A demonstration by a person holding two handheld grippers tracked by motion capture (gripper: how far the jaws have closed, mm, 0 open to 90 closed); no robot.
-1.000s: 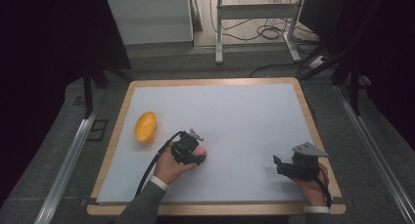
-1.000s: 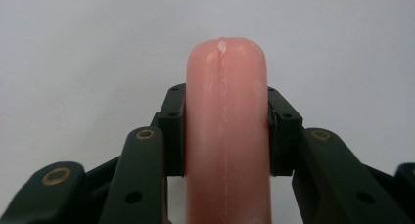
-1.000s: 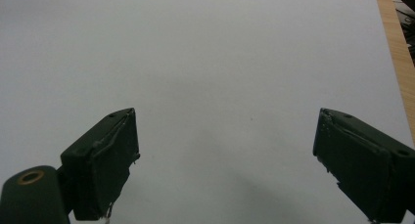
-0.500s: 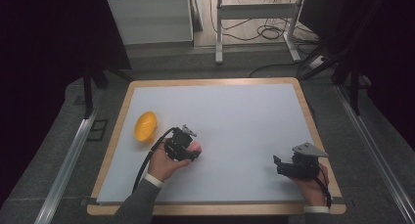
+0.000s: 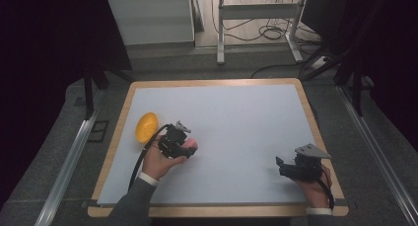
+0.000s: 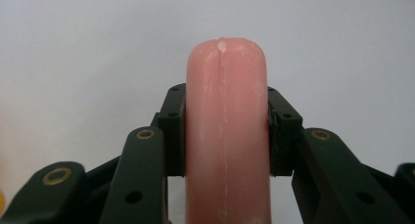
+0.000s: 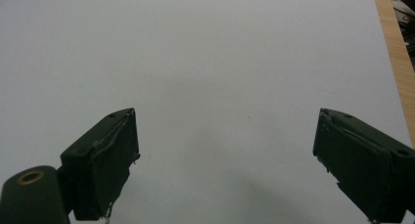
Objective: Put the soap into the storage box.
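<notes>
My left gripper (image 5: 183, 146) pinching pink sausage (image 6: 227, 131), long axis straight out between 2 jaws; orange fruit (image 5: 146, 127) just beside, leftward. Right gripper (image 7: 225, 160) spread, empty, well apart.

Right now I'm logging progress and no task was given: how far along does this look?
Done: the left gripper has its jaws shut on a pink sausage-shaped object. In hand: it holds that object above the white table, beside the yellow oval object. Left: setting it down somewhere; the goal isn't shown. The right gripper is open, holding nothing.
</notes>
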